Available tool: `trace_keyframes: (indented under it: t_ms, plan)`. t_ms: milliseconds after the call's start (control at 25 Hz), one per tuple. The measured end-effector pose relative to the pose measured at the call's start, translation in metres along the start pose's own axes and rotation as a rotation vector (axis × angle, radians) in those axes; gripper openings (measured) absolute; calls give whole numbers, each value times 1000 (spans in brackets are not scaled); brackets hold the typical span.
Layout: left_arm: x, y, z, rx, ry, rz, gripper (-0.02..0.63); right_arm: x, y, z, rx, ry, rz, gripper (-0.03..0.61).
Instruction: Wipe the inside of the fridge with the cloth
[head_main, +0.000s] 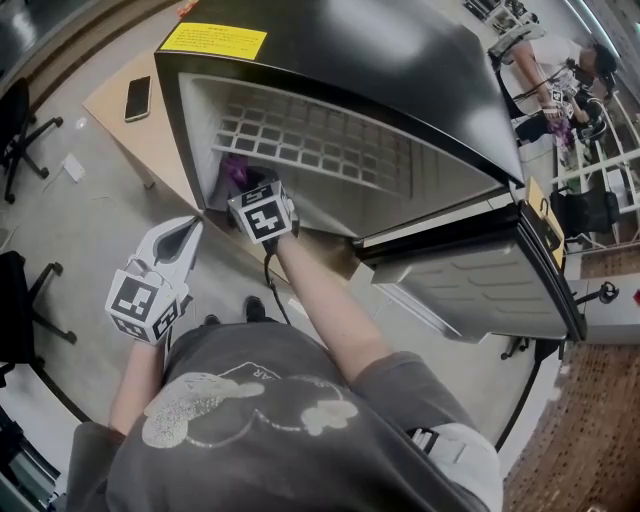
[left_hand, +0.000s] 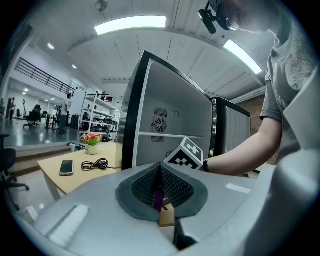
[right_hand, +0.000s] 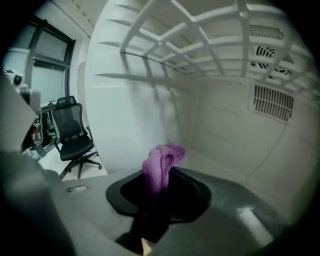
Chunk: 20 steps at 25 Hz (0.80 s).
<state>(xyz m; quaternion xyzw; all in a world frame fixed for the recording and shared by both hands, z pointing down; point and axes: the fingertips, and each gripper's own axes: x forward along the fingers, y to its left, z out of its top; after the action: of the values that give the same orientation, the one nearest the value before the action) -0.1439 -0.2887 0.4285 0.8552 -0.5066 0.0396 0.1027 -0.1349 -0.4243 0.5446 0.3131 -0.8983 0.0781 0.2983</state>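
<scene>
Okay, status: your right gripper (right_hand: 160, 172) is clamped on the purple cloth (right_hand: 162, 152). It sits inside the fridge (head_main: 400, 70), low on the 9 o'clock side of the cavity, under the wire shelf (head_main: 320, 145). The cloth tip is near the left wall; can't tell if it touches. Your left gripper (left_hand: 160, 190) has its jaws together and hangs outside at your 8 o'clock. My read: wiping is at an early stage. No surface shows wipe marks, so count the back wall, floor, 3 o'clock side and shelf as left.

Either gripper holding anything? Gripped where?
Right gripper pinches the purple cloth by a bunched fold; the rest pokes out ahead. Left gripper shut, only a purple sliver at its seam.
</scene>
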Motion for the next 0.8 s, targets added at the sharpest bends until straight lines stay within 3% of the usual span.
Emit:
trace_keyframes:
  t_ms: [320,800]
  plan:
    - [21,-8,-1,3,8,-38,17,-20,-42,-29,31,48,-83,84]
    - [61,-54,-5,33,23,-163,17,-97,-135,-99,224,139,-365,84]
